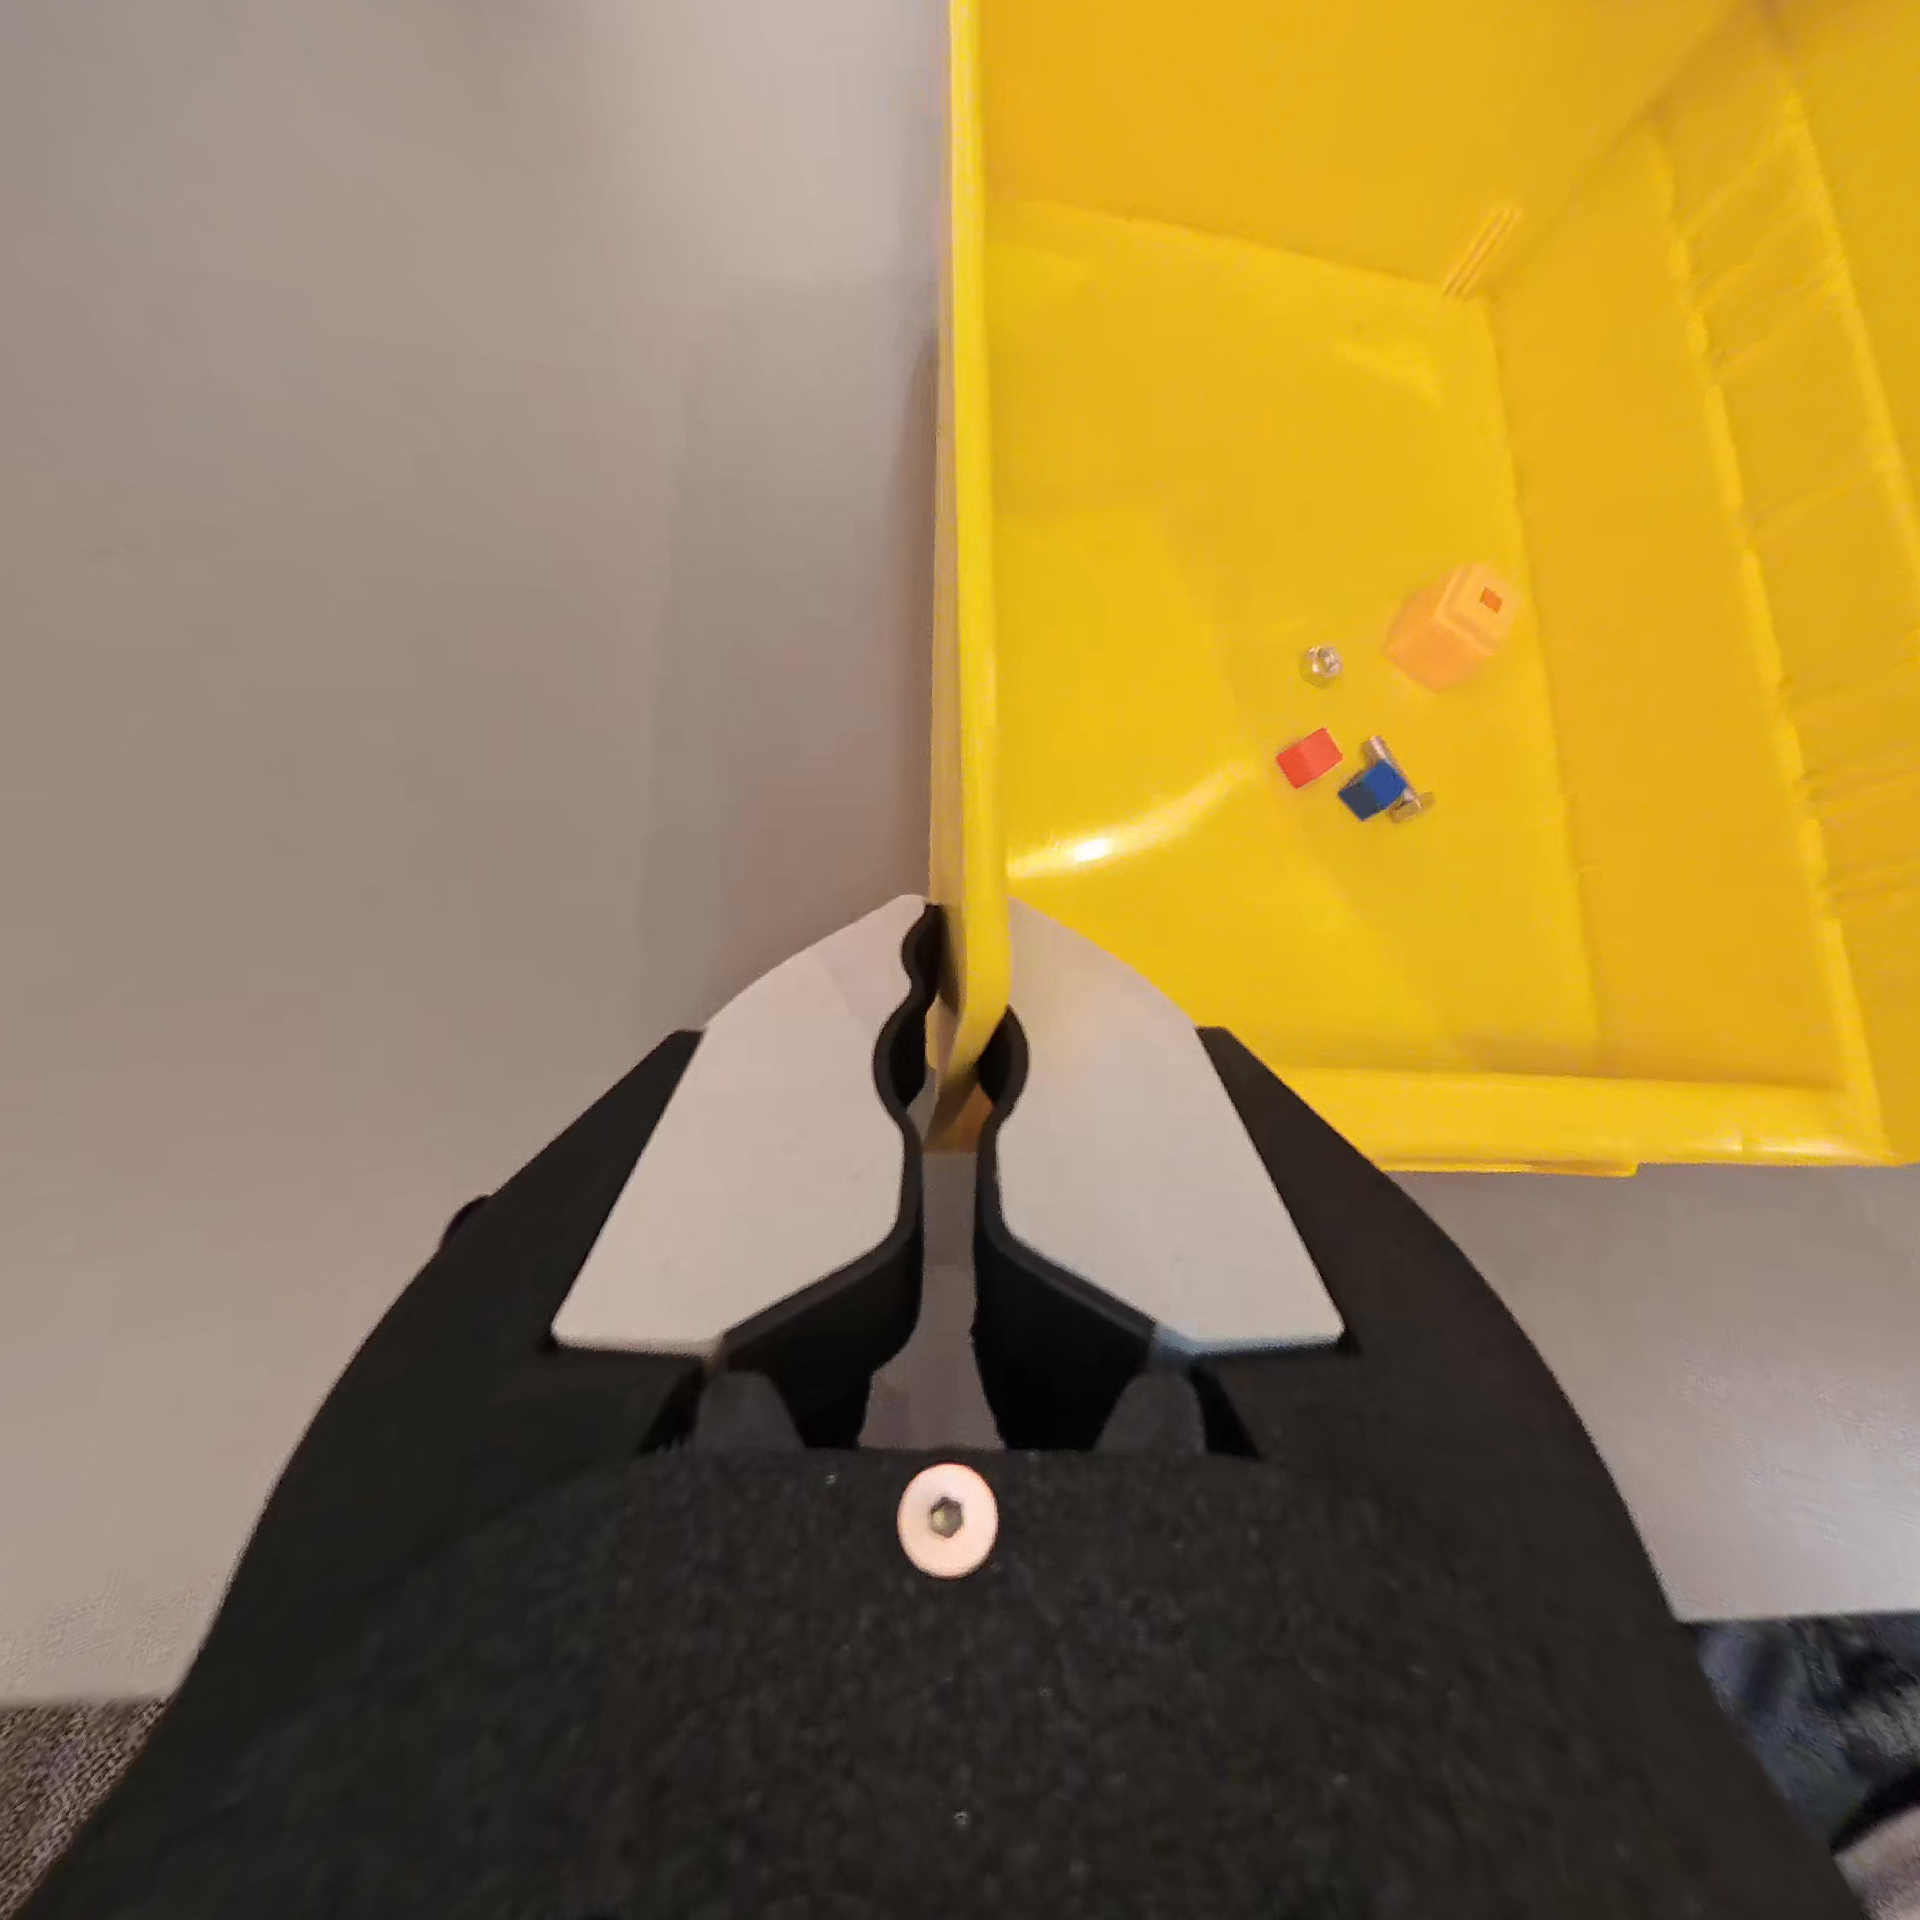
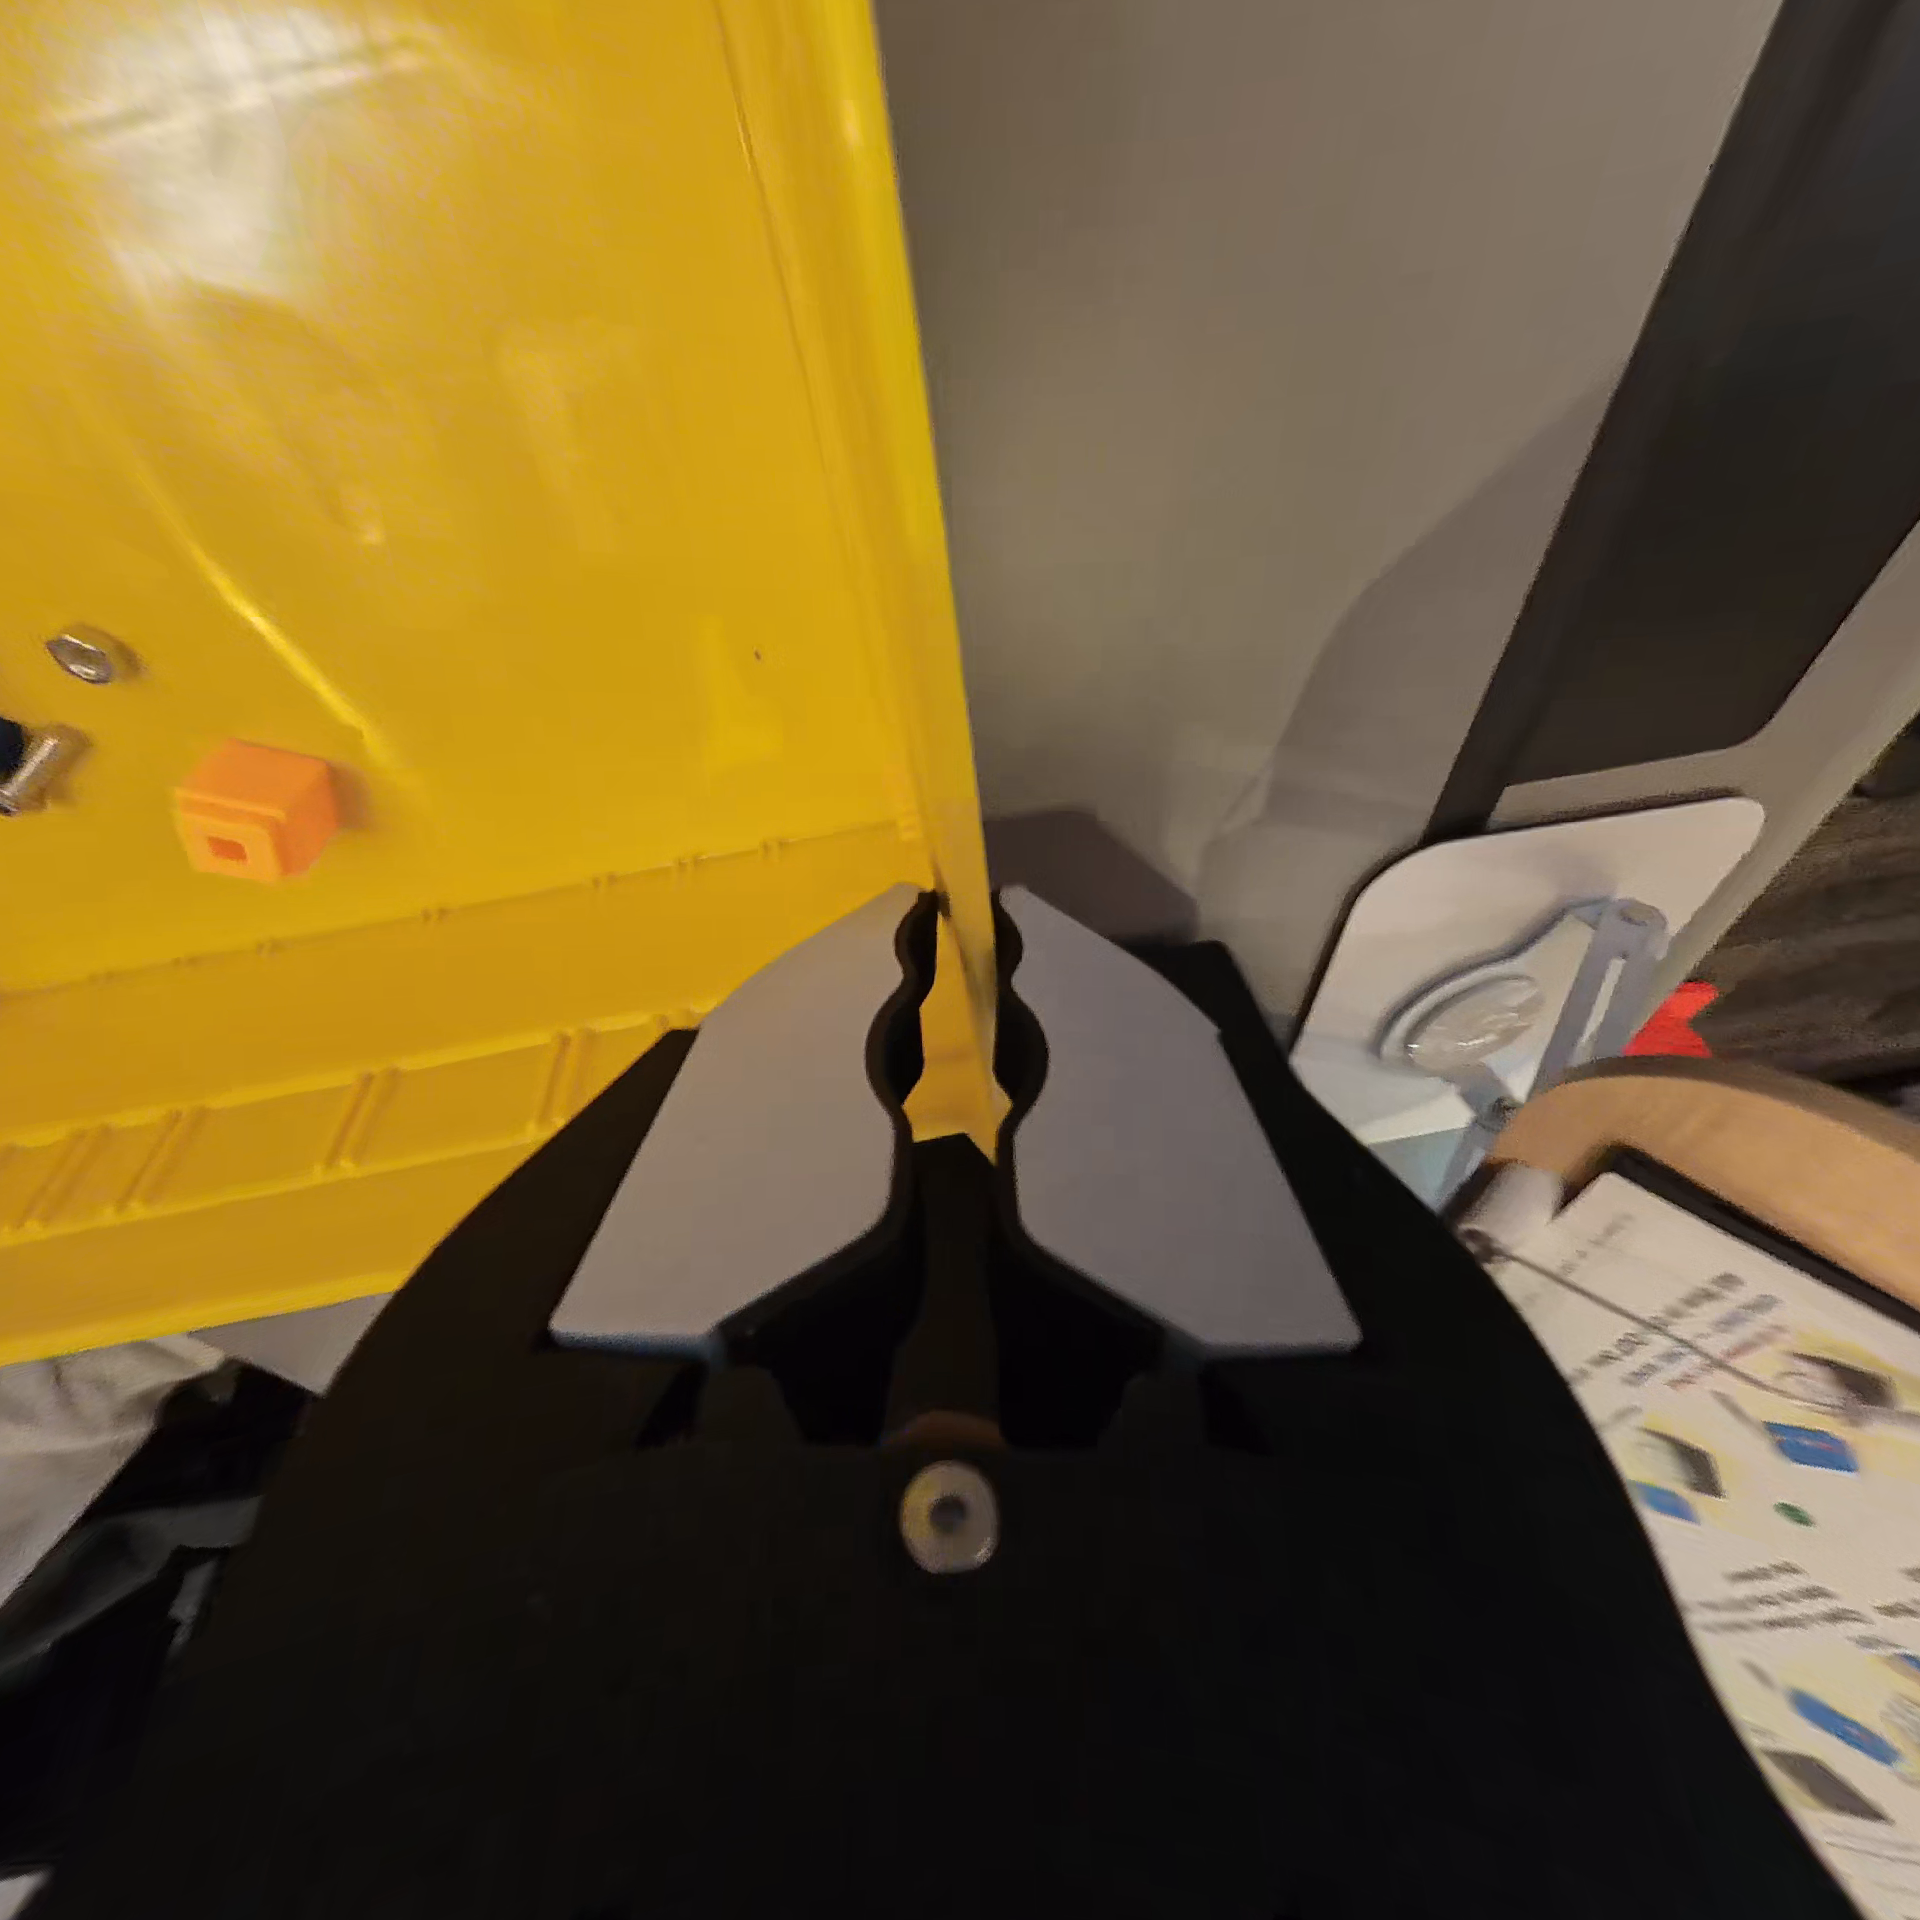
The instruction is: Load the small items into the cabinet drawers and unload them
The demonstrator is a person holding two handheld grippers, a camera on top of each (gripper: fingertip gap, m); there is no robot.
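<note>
My left gripper [image 1: 961, 1023] and right gripper [image 2: 961, 1023] each clamp their jaws on opposite side walls of the yellow drawer [image 1: 1195, 436]. I keep it level so the orange block [image 1: 1446, 636], red cube [image 1: 1309, 756], blue cube [image 1: 1371, 790] and nut [image 1: 1322, 665] stay on its floor.

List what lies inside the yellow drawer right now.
Inside the yellow drawer: an orange block, a red cube, a blue cube, a nut and a bolt partly hidden behind the blue cube.
</note>
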